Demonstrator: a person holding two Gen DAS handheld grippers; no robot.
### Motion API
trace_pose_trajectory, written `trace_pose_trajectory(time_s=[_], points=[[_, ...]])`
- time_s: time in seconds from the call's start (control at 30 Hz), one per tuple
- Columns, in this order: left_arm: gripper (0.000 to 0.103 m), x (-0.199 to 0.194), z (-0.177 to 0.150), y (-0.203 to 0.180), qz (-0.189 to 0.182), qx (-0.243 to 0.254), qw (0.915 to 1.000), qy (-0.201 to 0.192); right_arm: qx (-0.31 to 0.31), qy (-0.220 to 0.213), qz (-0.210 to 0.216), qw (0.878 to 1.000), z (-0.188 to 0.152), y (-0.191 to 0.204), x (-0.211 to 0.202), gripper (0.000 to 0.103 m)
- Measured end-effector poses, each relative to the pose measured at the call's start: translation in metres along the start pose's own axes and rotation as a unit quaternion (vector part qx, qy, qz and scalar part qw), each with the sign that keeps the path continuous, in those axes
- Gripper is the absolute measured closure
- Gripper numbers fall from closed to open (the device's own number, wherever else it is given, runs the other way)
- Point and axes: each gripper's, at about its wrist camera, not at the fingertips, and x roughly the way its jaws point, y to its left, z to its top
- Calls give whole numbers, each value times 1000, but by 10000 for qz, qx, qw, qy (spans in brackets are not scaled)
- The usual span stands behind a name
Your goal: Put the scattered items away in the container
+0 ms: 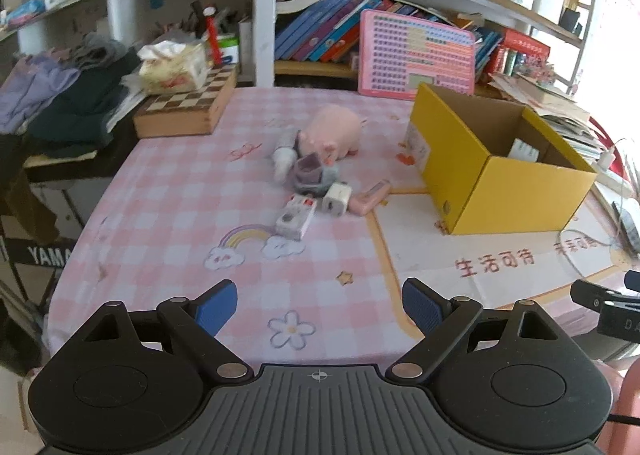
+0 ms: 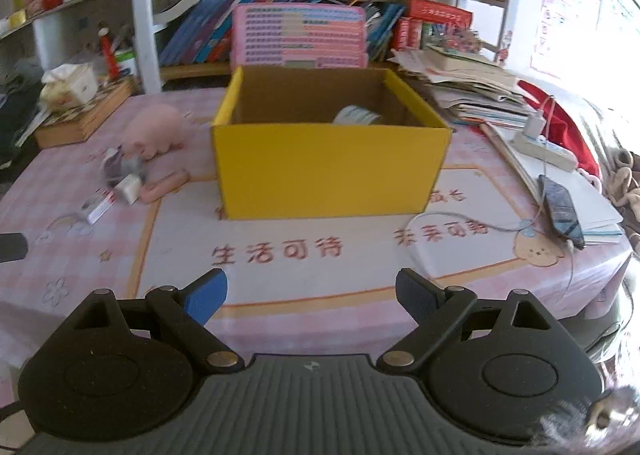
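Inside yellow box (image 2: 328,171), white item (image 2: 356,115) half hidden; both tools spread, empty.

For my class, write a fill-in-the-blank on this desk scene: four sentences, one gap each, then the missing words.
1. The box meant for the scattered items is coloured ____.
2. The pig toy on the tablecloth is coloured ____.
3. Both the left hand-held gripper and the right hand-held gripper have their jaws ____.
4. The tissue pack rests on a ____ patterned board.

Missing words: yellow; pink; open; chess
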Motion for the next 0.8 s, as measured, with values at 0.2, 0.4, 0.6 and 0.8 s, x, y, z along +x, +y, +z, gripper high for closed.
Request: trace_pose_trajectory(time_s=[0.2,0.4,0.6,0.8], points=[[11,3,-10,2,-28,-33,9999,164,-510,121,290,9982,-7,27,3,10],[11,5,-13,0,-105,150,9995,245,-792,221,550,9951,-8,44,8,8],[11,7,-16,6,-100,159,9993,333,-884,270,643,9936,-7,55,12,8],[11,10,-18,16,-20,64,9992,394,-954,274,724,9924,-7,64,15,8]])
